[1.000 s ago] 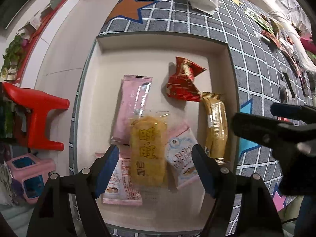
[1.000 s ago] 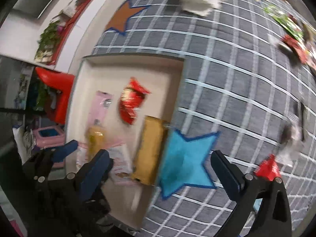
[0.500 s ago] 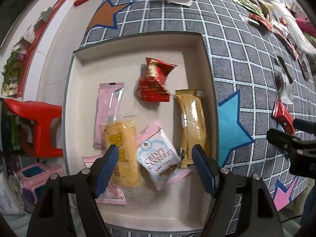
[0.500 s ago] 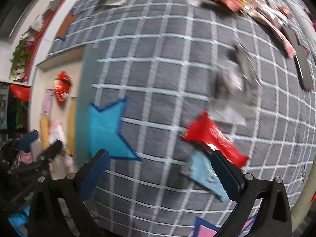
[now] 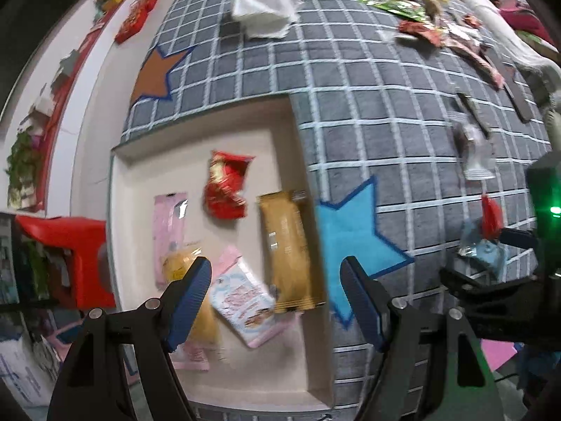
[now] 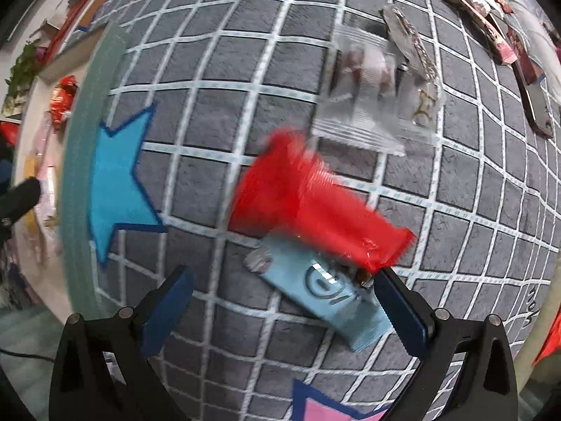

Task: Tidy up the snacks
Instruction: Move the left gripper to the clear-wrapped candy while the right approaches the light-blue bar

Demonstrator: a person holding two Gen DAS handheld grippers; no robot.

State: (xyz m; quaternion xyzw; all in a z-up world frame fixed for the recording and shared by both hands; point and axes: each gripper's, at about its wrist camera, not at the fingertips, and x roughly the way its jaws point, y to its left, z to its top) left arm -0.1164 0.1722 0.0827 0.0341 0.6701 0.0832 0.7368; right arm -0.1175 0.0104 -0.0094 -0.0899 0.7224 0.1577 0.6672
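A cream tray [image 5: 280, 133] on a grey checked mat holds several snack packs: a red one [image 5: 226, 189], a brown bar [image 5: 291, 256], a pink one [image 5: 170, 217], a yellow one [image 5: 175, 266] and a white cranberry pack [image 5: 245, 301]. My left gripper [image 5: 277, 301] is open and empty above the tray's near end. My right gripper [image 6: 284, 312] is open, low over a red packet [image 6: 315, 207] that lies on a light blue packet [image 6: 326, 294]. Both packets show small in the left wrist view, red [image 5: 491, 215] and blue [image 5: 487, 256].
Clear packets [image 6: 371, 91] lie beyond the red one. More wrappers [image 5: 420, 17] and a white bag [image 5: 263, 7] lie at the mat's far side. A red stool [image 5: 70, 252] stands left of the tray. A blue star [image 5: 350, 231] marks the mat by the tray.
My right gripper has swung from the tray to the right and closed in on the red and blue packets. My left gripper has drawn back and shifted right over the tray.
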